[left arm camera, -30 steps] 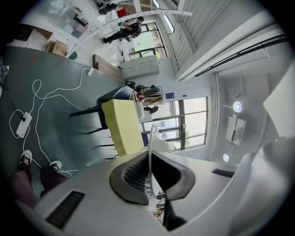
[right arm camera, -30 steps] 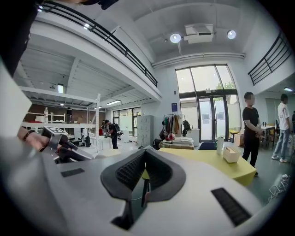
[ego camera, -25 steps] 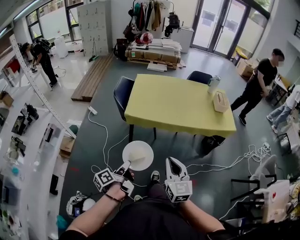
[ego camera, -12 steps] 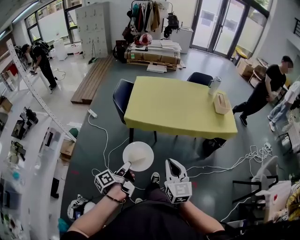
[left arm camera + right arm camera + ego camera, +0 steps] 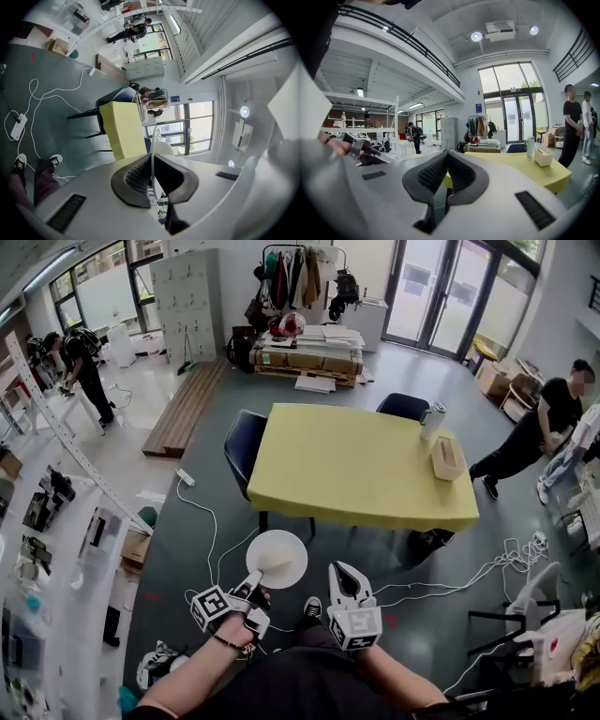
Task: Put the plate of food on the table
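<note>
A white plate (image 5: 276, 558) with pale food on it hangs level over the grey floor, short of the yellow table (image 5: 361, 465). My left gripper (image 5: 251, 583) is shut on the plate's near rim. In the left gripper view the rim of the plate (image 5: 152, 140) runs edge-on between the ribbed pads, with the table (image 5: 124, 129) beyond. My right gripper (image 5: 344, 576) is held beside it, shut with nothing in it. The right gripper view shows its jaws (image 5: 446, 161) closed and the table (image 5: 520, 166) ahead.
On the table's far right end stand a wooden tissue box (image 5: 446, 457) and a metal flask (image 5: 431, 420). Dark chairs (image 5: 240, 439) sit at its left side and far end. White cables (image 5: 202, 521) trail over the floor. A person (image 5: 539, 432) stands at the right.
The plate and both grippers hold the same pose and have edged slightly toward the table. The person at the right has walked further right.
</note>
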A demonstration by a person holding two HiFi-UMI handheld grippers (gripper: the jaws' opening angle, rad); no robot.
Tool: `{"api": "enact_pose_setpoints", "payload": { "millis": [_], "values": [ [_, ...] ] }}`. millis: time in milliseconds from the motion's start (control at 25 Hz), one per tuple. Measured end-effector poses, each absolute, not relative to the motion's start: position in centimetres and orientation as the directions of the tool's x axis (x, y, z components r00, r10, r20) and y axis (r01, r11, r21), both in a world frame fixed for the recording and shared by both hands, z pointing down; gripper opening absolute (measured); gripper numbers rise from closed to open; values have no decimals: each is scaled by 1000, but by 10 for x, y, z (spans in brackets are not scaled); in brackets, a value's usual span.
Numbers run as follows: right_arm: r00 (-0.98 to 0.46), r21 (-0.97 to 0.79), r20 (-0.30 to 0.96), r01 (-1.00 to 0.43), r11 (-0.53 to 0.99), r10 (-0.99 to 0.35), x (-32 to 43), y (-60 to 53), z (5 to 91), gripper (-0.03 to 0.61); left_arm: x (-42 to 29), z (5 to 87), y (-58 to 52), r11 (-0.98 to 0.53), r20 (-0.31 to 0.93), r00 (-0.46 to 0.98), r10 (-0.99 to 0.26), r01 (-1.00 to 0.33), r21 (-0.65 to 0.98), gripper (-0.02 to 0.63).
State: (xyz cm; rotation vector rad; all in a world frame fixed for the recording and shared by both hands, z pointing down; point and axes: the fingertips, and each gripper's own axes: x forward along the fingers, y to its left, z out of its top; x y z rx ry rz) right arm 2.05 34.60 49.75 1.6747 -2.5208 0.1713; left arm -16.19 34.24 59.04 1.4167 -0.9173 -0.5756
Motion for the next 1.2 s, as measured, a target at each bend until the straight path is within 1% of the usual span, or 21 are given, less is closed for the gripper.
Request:
{"api": "enact_pose_setpoints", "payload": {
  "millis": [520, 920, 1200],
  "values": [
    [-401, -68, 158, -916, 395, -902, 28, 261, 499, 12, -153, 587, 261, 113, 185, 541, -821, -164, 980, 17],
    [-457, -66, 159, -889, 452, -875, 37, 194, 491, 12, -144, 579, 202, 105, 152, 489, -859, -122, 987, 17],
    [-498, -59, 153, -867, 496, -853, 55, 149, 488, 12, -128, 577, 160, 104, 149, 439, -886, -126, 987, 17]
  ]
}}
